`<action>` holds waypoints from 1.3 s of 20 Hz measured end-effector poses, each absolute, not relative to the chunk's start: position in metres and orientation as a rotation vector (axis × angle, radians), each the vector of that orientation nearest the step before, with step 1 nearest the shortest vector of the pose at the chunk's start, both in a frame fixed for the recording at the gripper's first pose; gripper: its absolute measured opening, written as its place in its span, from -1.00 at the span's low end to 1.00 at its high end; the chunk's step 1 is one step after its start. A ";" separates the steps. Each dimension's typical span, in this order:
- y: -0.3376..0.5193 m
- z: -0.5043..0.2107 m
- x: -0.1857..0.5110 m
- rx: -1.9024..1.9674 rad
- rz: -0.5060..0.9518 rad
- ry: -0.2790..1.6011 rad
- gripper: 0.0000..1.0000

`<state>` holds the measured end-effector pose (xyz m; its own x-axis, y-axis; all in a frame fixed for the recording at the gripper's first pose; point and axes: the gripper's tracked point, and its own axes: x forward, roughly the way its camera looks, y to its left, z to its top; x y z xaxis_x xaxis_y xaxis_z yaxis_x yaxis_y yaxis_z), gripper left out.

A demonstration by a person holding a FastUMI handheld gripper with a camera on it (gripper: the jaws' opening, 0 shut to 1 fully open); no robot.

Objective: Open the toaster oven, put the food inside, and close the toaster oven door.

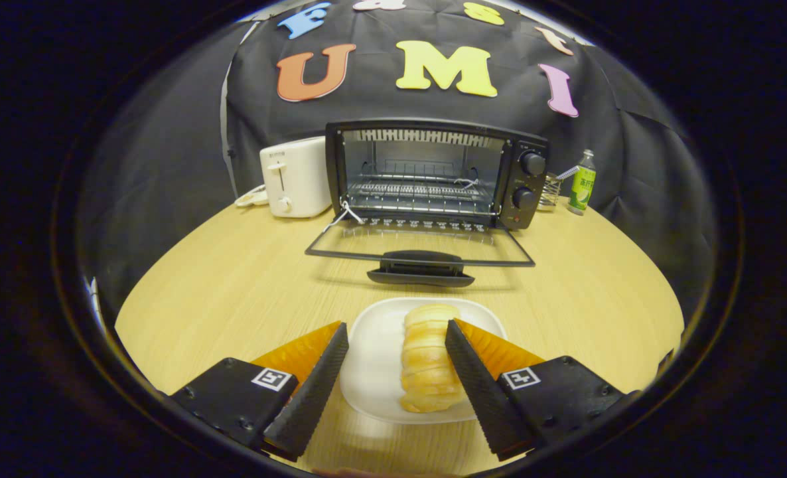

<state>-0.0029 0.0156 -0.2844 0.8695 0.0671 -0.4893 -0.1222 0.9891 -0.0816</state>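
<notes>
- Bread (428, 358) on plate (380, 358), btwn spread claw (397, 335) fingers
- Toaster oven (433, 174) beyond plate, door (420, 249) down on counter (234, 285)
- Toaster (295, 177) left of oven; bottle (582, 182) right

Hidden and unclear parts

The right finger (473, 378) of the tool (397, 332) covers one side of the bread (427, 358); contact cannot be told. The small rack (550, 192) behind the toaster oven (433, 172) is half hidden.

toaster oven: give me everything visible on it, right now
The toaster oven is a black metal box standing upright on the wooden table, beyond the open gripper. Its glass door, with a dark handle, is folded down flat toward the fingers. A wire rack sits inside, empty. Two knobs are on its right panel. A white toaster stands beside it.
</notes>
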 end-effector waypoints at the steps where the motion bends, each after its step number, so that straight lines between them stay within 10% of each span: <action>1: 0.016 -0.284 -0.001 -0.112 0.100 0.504 0.99; 13: 0.002 -0.289 0.004 -0.157 0.050 0.475 0.98; 21: -0.008 -0.285 0.012 -0.085 0.054 0.465 -0.09; 26: -0.009 -0.283 0.012 -0.051 0.089 0.454 -0.30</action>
<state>0.0119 -0.0092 -0.2828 0.8950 0.0742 -0.4398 -0.0968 0.9949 -0.0290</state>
